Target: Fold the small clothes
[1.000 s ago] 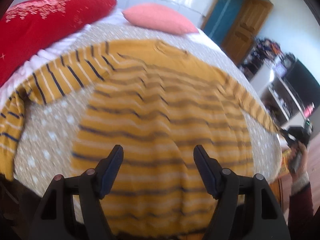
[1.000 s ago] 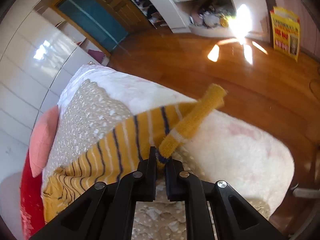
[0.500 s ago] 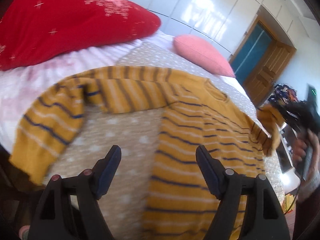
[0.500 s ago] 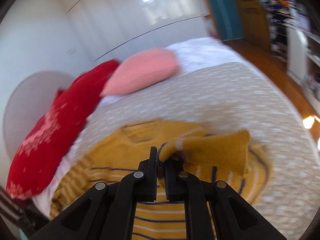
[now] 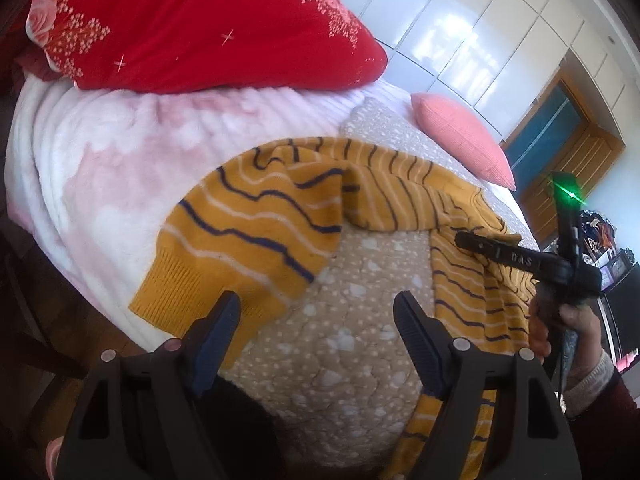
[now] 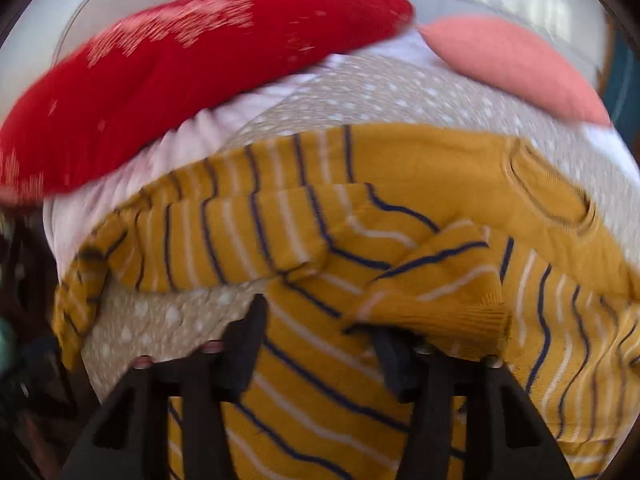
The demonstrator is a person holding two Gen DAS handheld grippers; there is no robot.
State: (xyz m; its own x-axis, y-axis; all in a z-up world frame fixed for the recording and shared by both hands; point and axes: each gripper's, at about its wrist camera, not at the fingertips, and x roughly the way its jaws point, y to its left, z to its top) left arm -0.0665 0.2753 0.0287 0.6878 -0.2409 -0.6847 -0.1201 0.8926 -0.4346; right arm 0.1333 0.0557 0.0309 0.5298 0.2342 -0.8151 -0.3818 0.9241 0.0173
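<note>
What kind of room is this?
Most likely a bedroom: a bed with a spotted quilt, a big red pillow and a pink one, and a striped yellow sweater laid out for folding.

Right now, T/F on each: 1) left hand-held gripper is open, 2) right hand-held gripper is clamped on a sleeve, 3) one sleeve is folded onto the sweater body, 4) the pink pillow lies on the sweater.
1) The left hand-held gripper is open, holding nothing. True.
2) The right hand-held gripper is clamped on a sleeve. False: its jaws stand apart; the folded sleeve cuff only drapes over one finger.
3) One sleeve lies folded onto the mustard-yellow navy-and-white-striped knit sweater. True.
4) The salmon-pink pillow lies on the sweater. False: it sits apart, beyond the collar, beside the red embroidered cushion.
</note>
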